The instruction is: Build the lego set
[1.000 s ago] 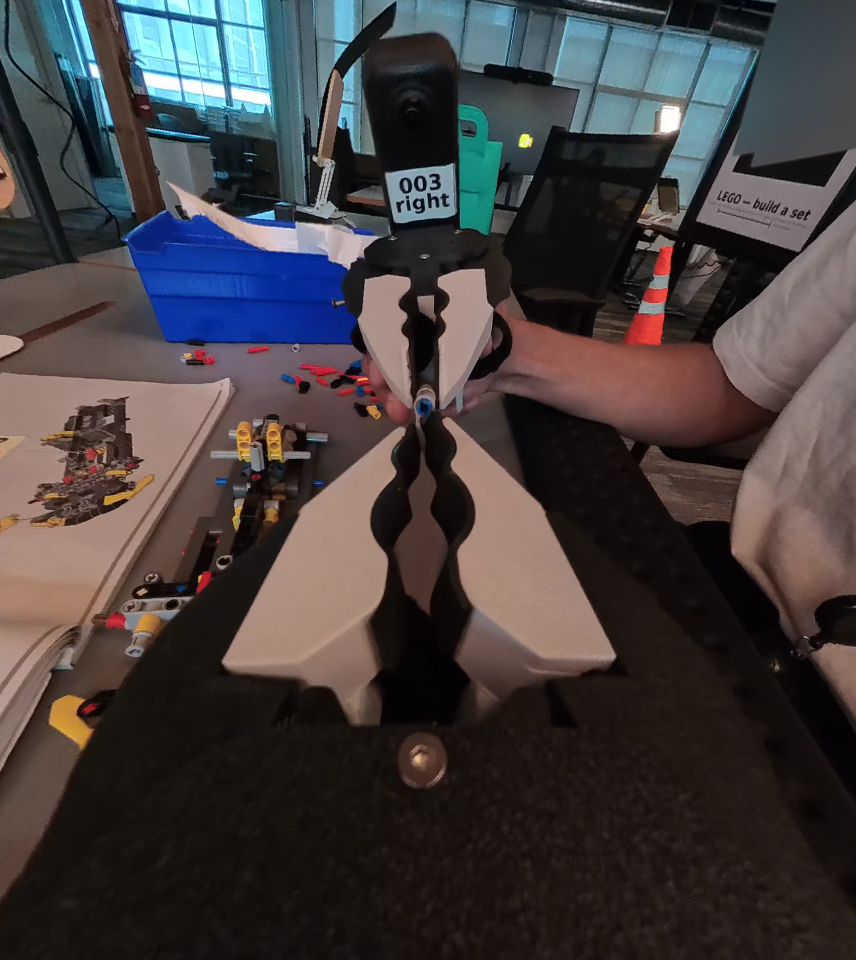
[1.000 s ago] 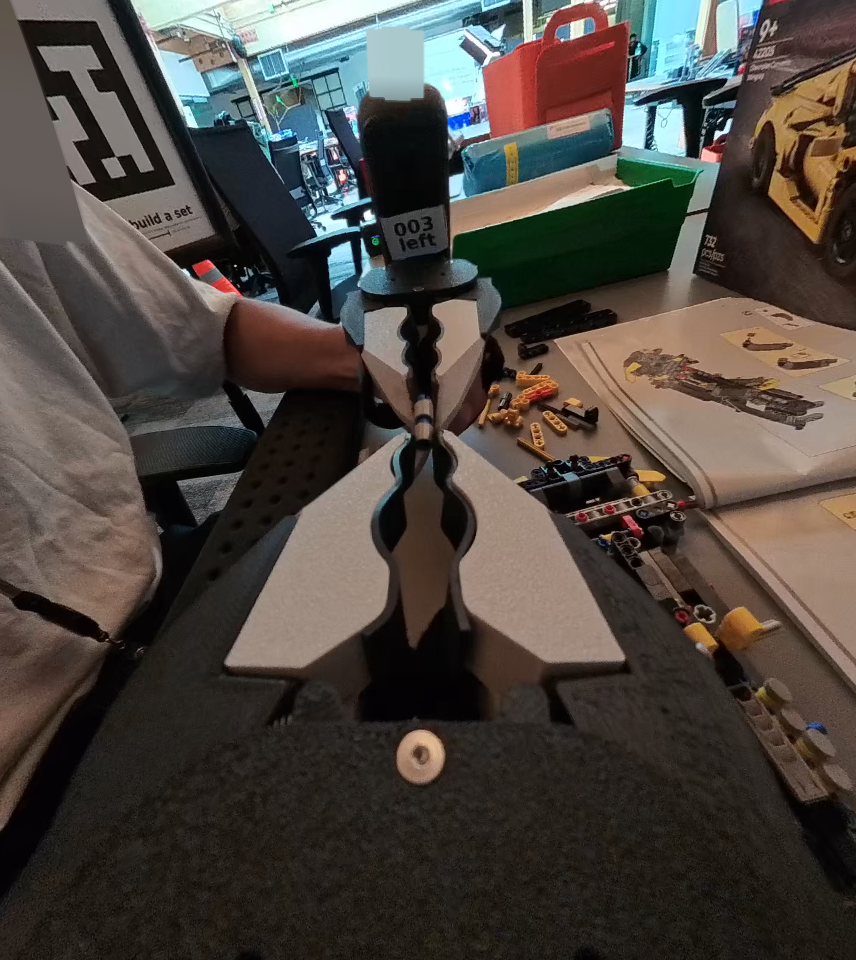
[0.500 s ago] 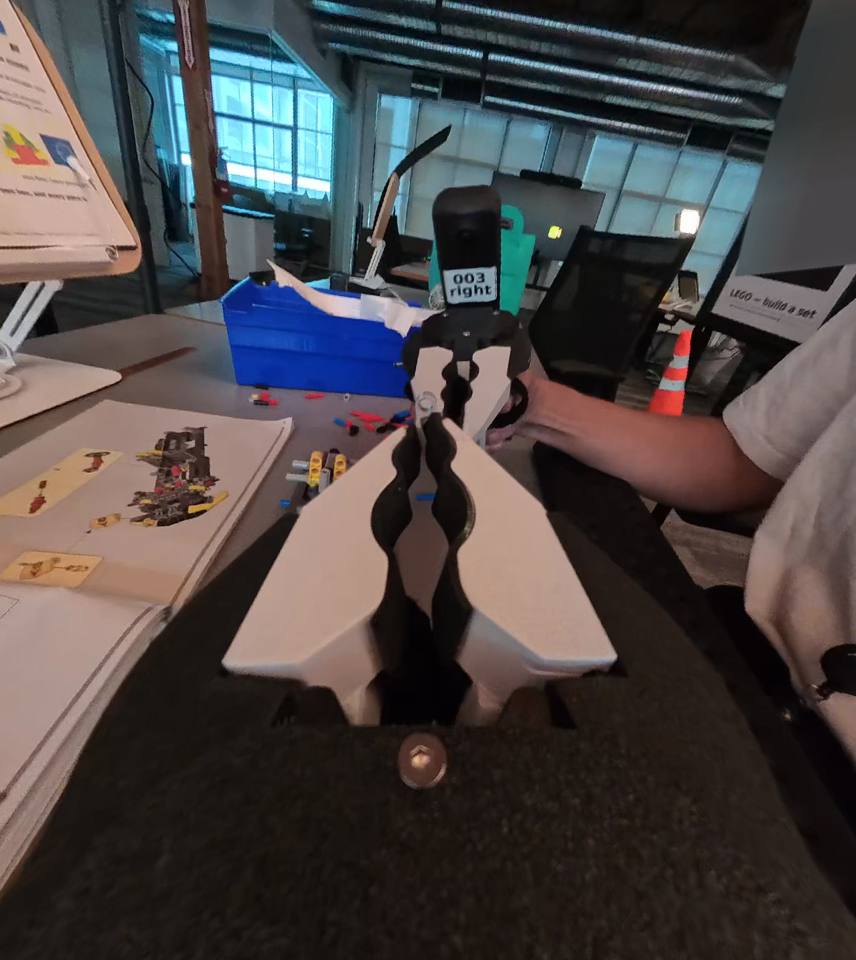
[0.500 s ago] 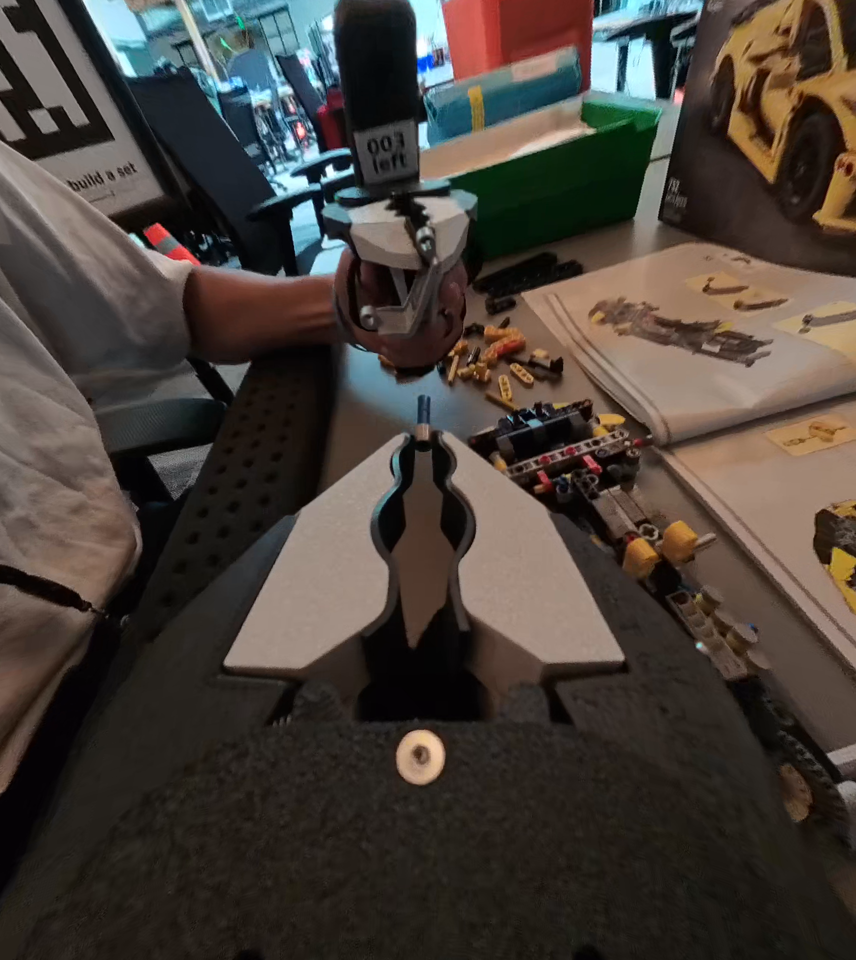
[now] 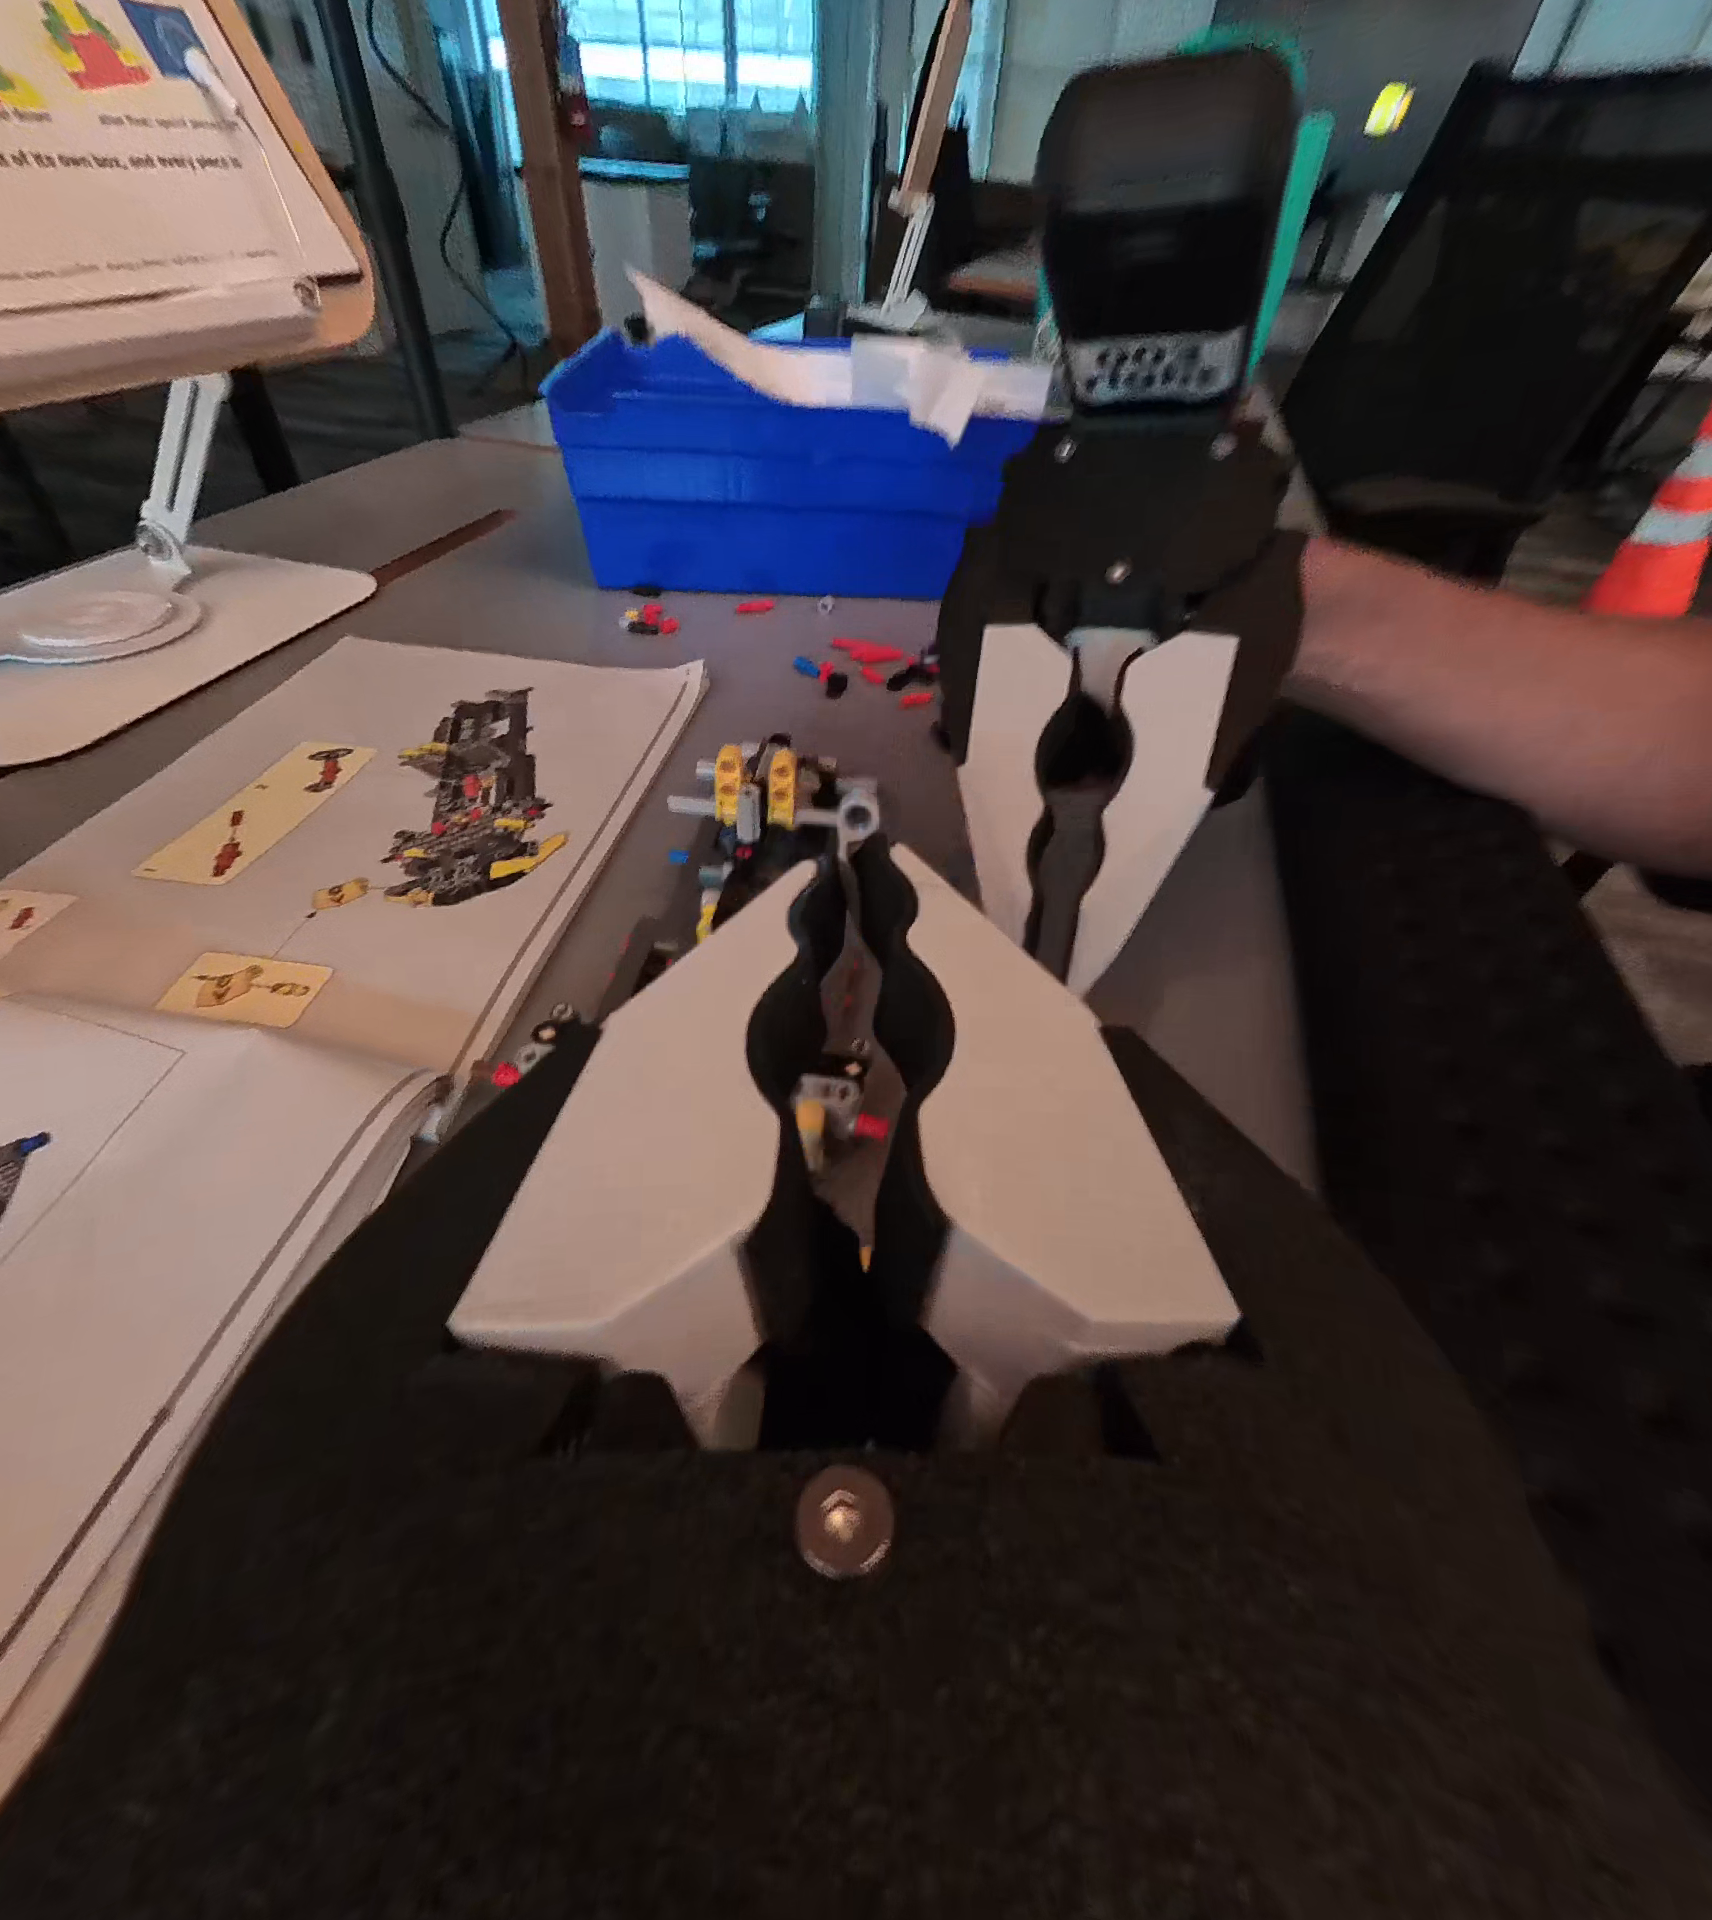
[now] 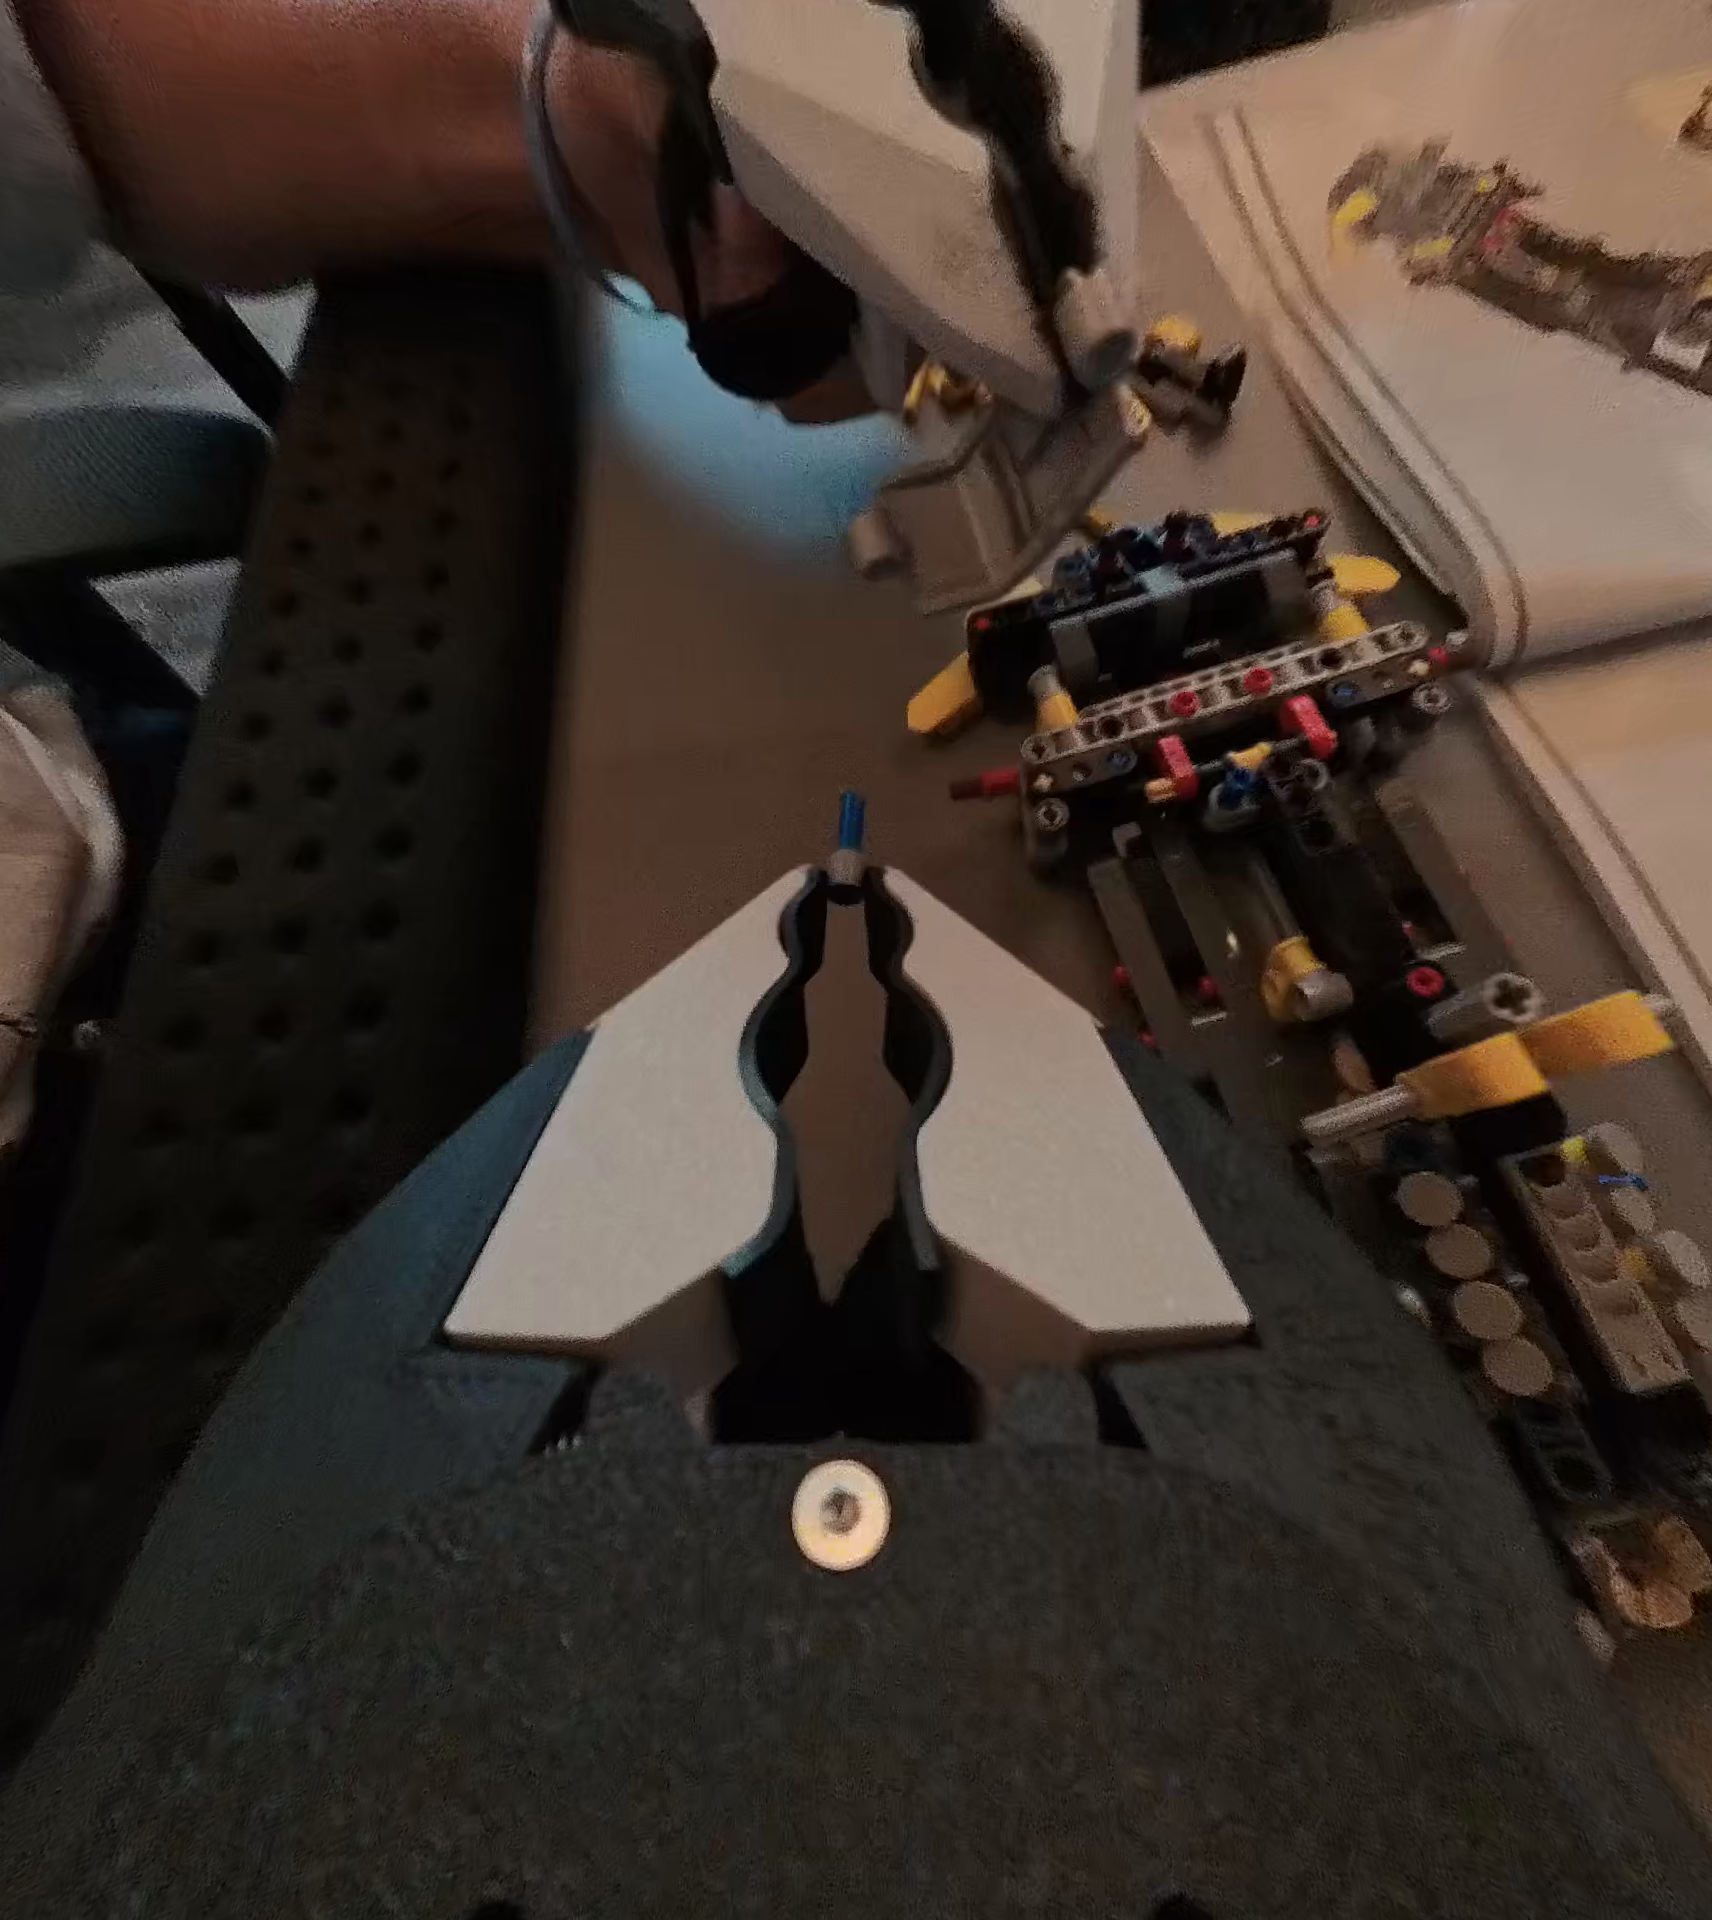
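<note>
The partly built black, grey and yellow lego chassis (image 6: 1236,831) lies on the grey table beside the open instruction book (image 6: 1558,436); it also shows in the left wrist view (image 5: 758,800). My right gripper (image 6: 841,881) is shut on a small blue pin (image 6: 848,831) and hovers just left of the chassis. My left gripper (image 5: 852,852) is shut on a grey lego piece (image 5: 860,816) close above the chassis' far end. The right wrist view shows the left gripper (image 6: 1080,353) with that grey piece (image 6: 966,509) hanging below it. The right gripper (image 5: 1065,961) points down at the table.
A blue bin (image 5: 779,499) with white paper stands at the back, with loose red and blue pieces (image 5: 862,665) in front of it. A sheet on a white stand (image 5: 104,582) is at back left. The instruction book (image 5: 312,883) is on the left. A black perforated chair part (image 6: 364,727) borders the table. About 8 centimetres separates my left fingertips from my right.
The two grippers, tip to tip in the air a second ago, pulled apart. Both have come down to the table by the chassis, each still holding its piece.
</note>
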{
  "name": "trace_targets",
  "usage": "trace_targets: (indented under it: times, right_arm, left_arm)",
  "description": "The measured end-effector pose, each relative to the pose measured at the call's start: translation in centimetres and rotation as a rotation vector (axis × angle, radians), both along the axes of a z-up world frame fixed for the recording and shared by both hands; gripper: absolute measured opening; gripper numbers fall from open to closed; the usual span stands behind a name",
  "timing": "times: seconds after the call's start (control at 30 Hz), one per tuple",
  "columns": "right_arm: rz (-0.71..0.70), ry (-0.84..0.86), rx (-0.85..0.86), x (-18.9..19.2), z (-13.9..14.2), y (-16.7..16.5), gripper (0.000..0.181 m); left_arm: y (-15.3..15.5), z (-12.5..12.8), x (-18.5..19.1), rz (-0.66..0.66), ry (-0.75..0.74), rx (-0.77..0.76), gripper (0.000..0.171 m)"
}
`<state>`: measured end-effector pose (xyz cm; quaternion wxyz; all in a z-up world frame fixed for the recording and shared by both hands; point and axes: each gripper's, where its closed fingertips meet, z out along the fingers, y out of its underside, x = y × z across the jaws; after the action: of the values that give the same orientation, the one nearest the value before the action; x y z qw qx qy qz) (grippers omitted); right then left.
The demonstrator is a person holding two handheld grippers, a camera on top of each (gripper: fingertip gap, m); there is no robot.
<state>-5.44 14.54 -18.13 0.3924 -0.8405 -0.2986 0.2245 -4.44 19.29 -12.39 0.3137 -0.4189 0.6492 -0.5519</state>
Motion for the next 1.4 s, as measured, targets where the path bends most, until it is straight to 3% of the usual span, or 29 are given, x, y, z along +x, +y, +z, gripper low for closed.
trace_targets:
  times: [0.17,0.37,0.5,0.7,0.87,0.93,1.03,1.17,1.23,1.3,1.37,1.4]
  right_arm:
    - [0.014,-0.173,-0.115,0.3,-3.3,-0.8,0.007]
    - [-0.012,-0.174,-0.163,-0.2,-3.9,-1.3,0.014]
    - [0.006,-0.023,-0.199,-2.6,-3.0,-2.0,0.035]
    - [-0.146,0.175,0.003,0.2,3.9,0.9,0.035]
    - [-0.033,0.461,0.004,-1.3,6.7,1.9,0.026]
    - [-0.014,0.559,-0.038,-1.9,6.6,2.1,0.023]
    - [-0.026,0.569,-0.025,-2.3,5.7,2.3,0.004]
    - [-0.138,0.405,0.062,-0.1,5.0,2.5,0.002]
    - [-0.187,0.328,0.103,1.1,4.4,2.3,0.002]
    - [-0.222,0.28,0.14,1.9,4.0,2.2,0.002]
    - [-0.227,0.263,0.172,2.0,4.5,2.2,0.002]
    - [-0.222,0.258,0.189,1.9,4.8,2.3,0.001]
  left_arm:
    - [-0.1,-1.5,0.3,0.007,0.038,0.076,0.0]
    - [0.7,-1.0,0.4,0.031,0.031,0.04,0.0]
    - [0.5,-0.7,0.3,0.011,0.023,0.002,0.0]
    - [-1.4,1.1,-0.8,-0.111,-0.06,-0.054,0.0]
    - [-2.5,1.8,-1.2,-0.154,-0.094,-0.083,0.0]
    - [-2.7,2.0,-1.1,-0.153,-0.103,-0.088,0.0]
    - [-2.7,1.9,-1.0,-0.133,-0.09,-0.083,0.002]
    - [-0.8,0.1,-1.2,0.079,0.13,-0.08,0.039]
    - [-0.7,-1.9,-3.4,0.189,0.288,0.024,0.042]
    - [-1.1,-5.0,-6.6,0.298,0.504,0.182,0.058]
    - [-1.6,-5.9,-8.1,0.421,0.57,0.214,0.036]
    - [-2.9,-6.4,-8.6,0.402,0.608,0.18,0.035]
